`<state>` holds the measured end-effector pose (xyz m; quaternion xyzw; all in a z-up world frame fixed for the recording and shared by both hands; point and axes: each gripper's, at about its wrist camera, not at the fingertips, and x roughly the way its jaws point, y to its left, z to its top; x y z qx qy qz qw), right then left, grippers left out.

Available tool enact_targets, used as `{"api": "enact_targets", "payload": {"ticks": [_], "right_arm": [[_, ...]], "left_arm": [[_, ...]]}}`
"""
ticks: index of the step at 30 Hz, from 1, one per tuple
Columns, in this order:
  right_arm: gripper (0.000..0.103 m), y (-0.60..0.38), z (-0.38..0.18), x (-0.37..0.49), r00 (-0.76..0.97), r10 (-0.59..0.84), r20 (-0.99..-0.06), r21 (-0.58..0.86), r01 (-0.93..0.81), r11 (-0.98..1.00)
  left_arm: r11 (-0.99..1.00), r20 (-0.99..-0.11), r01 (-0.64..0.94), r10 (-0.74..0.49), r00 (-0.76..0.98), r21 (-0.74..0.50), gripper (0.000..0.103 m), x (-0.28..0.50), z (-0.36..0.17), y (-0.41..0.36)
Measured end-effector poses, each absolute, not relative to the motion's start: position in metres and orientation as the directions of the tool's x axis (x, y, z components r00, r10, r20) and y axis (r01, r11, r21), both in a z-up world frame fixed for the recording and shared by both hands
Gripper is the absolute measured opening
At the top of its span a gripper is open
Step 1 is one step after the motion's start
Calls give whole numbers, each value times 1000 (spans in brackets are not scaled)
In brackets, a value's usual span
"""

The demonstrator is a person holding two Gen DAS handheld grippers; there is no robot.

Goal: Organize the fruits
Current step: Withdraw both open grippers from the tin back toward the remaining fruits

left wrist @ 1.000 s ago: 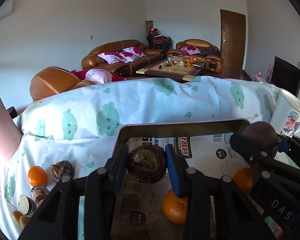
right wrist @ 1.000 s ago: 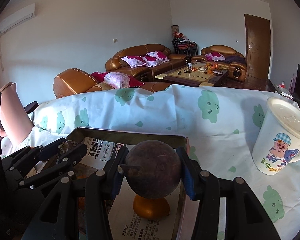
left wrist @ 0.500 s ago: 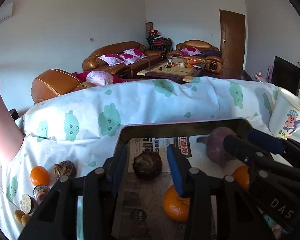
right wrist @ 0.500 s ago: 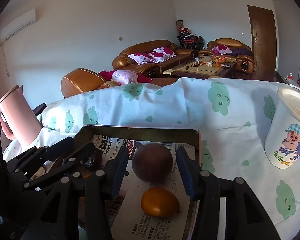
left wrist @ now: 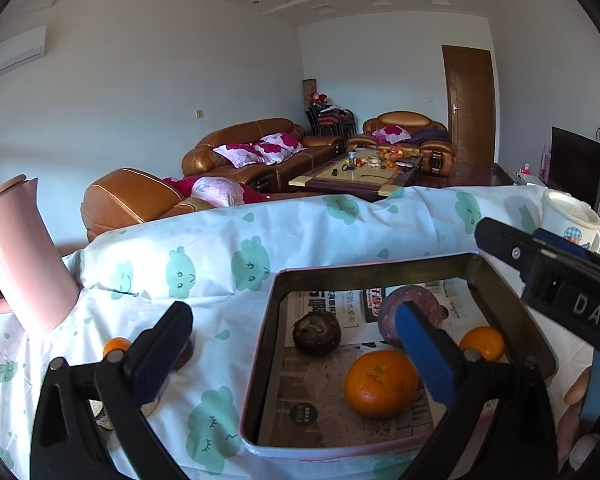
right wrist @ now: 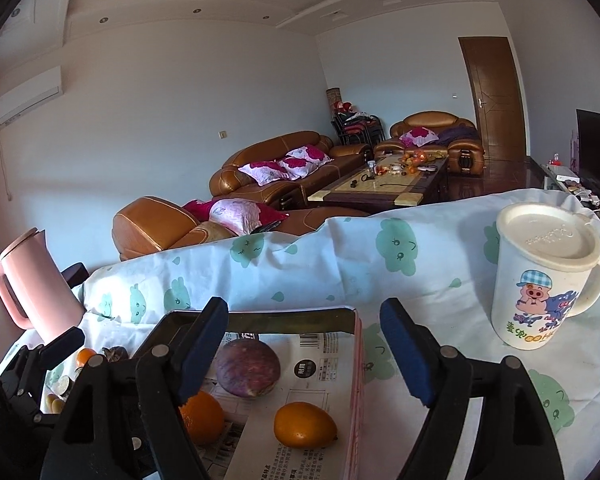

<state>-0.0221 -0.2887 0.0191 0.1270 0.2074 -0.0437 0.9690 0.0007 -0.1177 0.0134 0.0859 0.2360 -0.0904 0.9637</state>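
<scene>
A pink-rimmed tray point(left wrist: 274, 304) lined with newspaper sits on the cloud-print tablecloth. In it lie a dark brown fruit point(left wrist: 317, 333), a round purple fruit point(left wrist: 414, 310), a large orange point(left wrist: 380, 384) and a small orange point(left wrist: 482, 343). My left gripper point(left wrist: 296, 344) is open and empty, raised over the tray's left rim. My right gripper point(right wrist: 304, 344) is open and empty above the tray point(right wrist: 356, 360), with the purple fruit point(right wrist: 247, 368) and the small orange point(right wrist: 304, 425) below it. It shows at the right of the left wrist view point(left wrist: 540, 264).
Loose fruits, a small orange point(left wrist: 115, 346) among them, lie on the cloth left of the tray. A pink jug point(left wrist: 18, 256) stands at the far left. A lidded cartoon mug point(right wrist: 544, 276) stands right of the tray. Sofas and a coffee table lie beyond.
Both grippers opened and let go of their fruits into the tray, the left the dark brown one and the right the purple one. Both then lifted and drew back; the left shifted left.
</scene>
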Motion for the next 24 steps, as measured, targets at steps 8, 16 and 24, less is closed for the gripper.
{"api": "enact_targets", "payload": {"ticks": [8,16,24], "right_arm": [[80,-284,15,-31,913,-86,-398,193,175,965],[80,-272,11,-41,902,-89,-423,183,181,966],[80,-252,14,-59,909,-115,-401,128,180,975]], "left_arm": [[976,-445,151,-65,893,159,103,-8,12,-97],[979,-475,160,-81,876,128,103,-13,10,-75],[979,-484,163,-86,871,120,103,-18,9,-57]]}}
